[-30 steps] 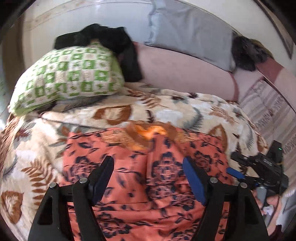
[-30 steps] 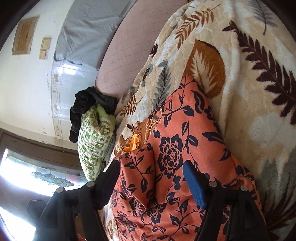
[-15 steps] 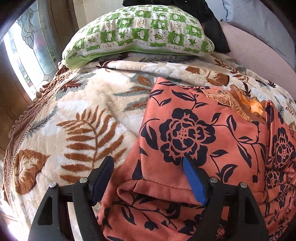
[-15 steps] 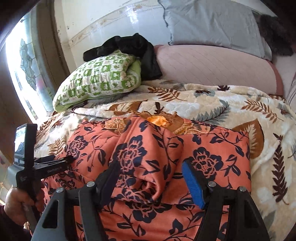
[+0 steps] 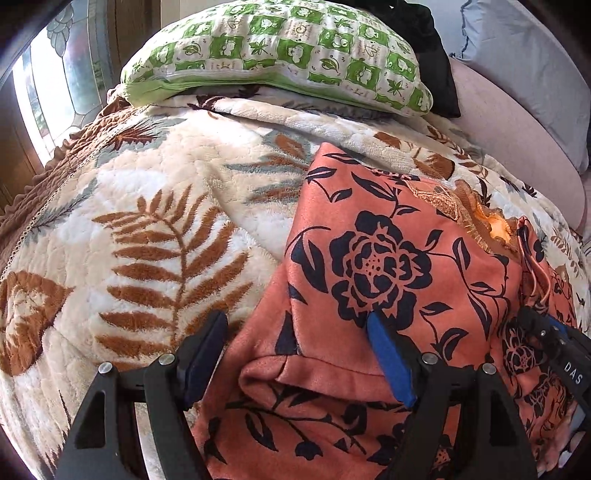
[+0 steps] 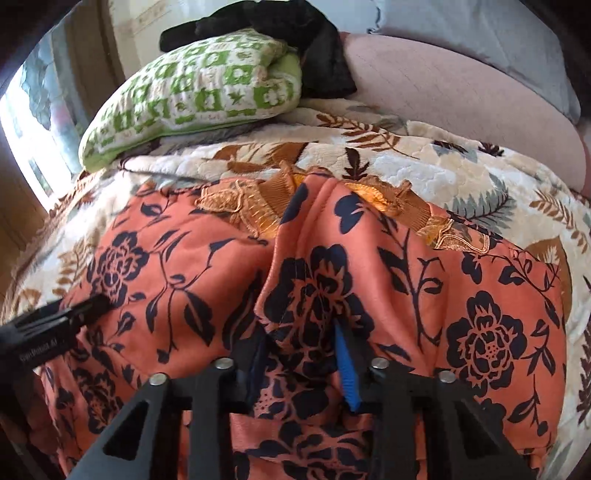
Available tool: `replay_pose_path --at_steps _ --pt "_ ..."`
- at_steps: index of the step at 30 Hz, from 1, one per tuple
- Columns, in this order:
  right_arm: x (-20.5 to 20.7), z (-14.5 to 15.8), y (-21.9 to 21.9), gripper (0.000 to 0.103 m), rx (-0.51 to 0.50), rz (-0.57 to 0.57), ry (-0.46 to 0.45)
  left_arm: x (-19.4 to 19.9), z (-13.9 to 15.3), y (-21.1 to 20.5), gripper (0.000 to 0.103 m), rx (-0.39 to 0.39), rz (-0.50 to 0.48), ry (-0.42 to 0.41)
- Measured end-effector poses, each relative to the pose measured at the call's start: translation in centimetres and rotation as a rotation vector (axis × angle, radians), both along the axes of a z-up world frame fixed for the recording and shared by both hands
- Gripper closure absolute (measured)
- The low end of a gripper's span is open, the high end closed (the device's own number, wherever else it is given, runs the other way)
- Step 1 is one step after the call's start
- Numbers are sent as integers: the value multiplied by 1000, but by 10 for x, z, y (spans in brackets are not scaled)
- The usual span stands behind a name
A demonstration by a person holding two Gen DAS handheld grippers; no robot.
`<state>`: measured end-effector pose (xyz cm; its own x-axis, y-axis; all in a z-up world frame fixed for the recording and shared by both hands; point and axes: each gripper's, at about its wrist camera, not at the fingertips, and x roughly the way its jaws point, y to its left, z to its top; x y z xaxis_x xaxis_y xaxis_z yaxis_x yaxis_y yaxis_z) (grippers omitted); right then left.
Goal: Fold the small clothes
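Observation:
An orange garment (image 5: 380, 258) with dark flowers and a gold embroidered neckline (image 6: 236, 206) lies spread on the leaf-patterned blanket (image 5: 155, 240). My left gripper (image 5: 295, 325) is open, low over the garment's left side, where an edge is turned under. One finger is over the blanket and the blue pad (image 5: 388, 354) is over the cloth. My right gripper (image 6: 301, 343) is closing at the garment's middle, with a raised fold of the cloth (image 6: 317, 280) pinched between its pads. Each gripper shows at the edge of the other's view.
A green checked pillow (image 5: 280, 51) lies at the head of the bed with a black cloth (image 6: 295, 33) on it. A pink bolster (image 6: 461, 85) and a grey pillow (image 5: 524, 66) are to the right. A window (image 5: 44, 103) stands at the left.
The right gripper rolled upright, moved to the garment's middle and narrowed its jaws onto a fold. The left gripper came down to the garment's left edge and stayed open.

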<state>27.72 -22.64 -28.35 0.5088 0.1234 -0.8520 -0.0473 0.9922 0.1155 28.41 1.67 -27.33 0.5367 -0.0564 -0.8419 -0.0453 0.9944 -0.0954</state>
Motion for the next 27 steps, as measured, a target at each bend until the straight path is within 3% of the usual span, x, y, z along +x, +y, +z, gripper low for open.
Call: replay_pose_path --at_steps 1,5,9,12,14,16,18,21,24,27 --pt "1 1 -8 90 13 -14 11 0 0 0 24 -2 3 3" --pt "-11 25 -61 91 164 -155 -36 1 0 1 24 3 7 3" --pt "-37 44 -137 91 231 -341 -89 -2 1 -3 24 25 19 -8" --pt "-61 31 -181 91 291 -403 -43 -5 0 -9 24 61 9 -24" --pt "-76 12 -191 86 370 -399 57 -7 1 -12 24 86 6 -37" --pt "-92 0 -190 81 383 -395 141 -9 3 -12 24 98 4 -41" --pt "-103 7 -190 80 380 -397 134 -11 5 -12 23 113 8 -47" --pt "-111 38 -190 68 286 -450 33 -15 13 -15 24 164 14 -82" --pt "-111 64 -185 67 192 -459 -124 -20 27 -18 24 188 9 -166" --pt "-94 59 -175 67 195 -396 -157 -21 35 -21 24 144 -12 -221"
